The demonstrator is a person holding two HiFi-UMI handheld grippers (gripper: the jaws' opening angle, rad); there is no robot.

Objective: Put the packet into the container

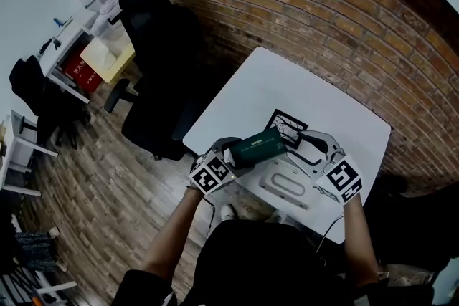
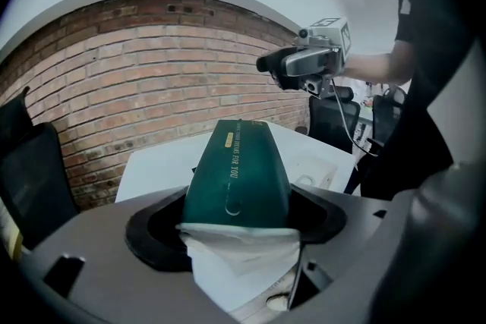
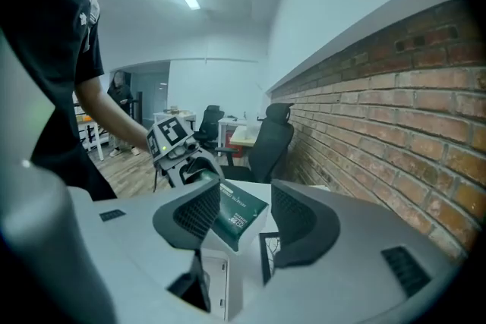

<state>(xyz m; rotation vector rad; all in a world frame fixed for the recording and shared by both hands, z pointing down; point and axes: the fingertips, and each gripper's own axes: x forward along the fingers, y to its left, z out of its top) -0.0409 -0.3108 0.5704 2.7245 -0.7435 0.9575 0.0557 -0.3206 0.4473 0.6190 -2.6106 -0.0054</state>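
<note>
**Packet riding on one grip above the container**

The left tool is clenching the near end of the green tissue packet and holding it in the air. The packet is hanging just over the white container, which is sitting at the near edge of the surface. The right tool is standing released, its jaws parted around the packet's far end with the pads not pressing on it, so the left grip is carrying the whole load.

That grip is looking like the weak point. In the left gripper view a white tissue is spilling out just where the jaws are pinching. The soft wrapper is probably giving there, so the packet could be sagging or slipping free and dropping beside the container.

A parted jaw of the right tool could also be catching the packet's corner and twisting it. From the head view the container's top is looking closed, though I cannot tell for sure; if it is, the packet would be landing on the lid, not inside.
</note>
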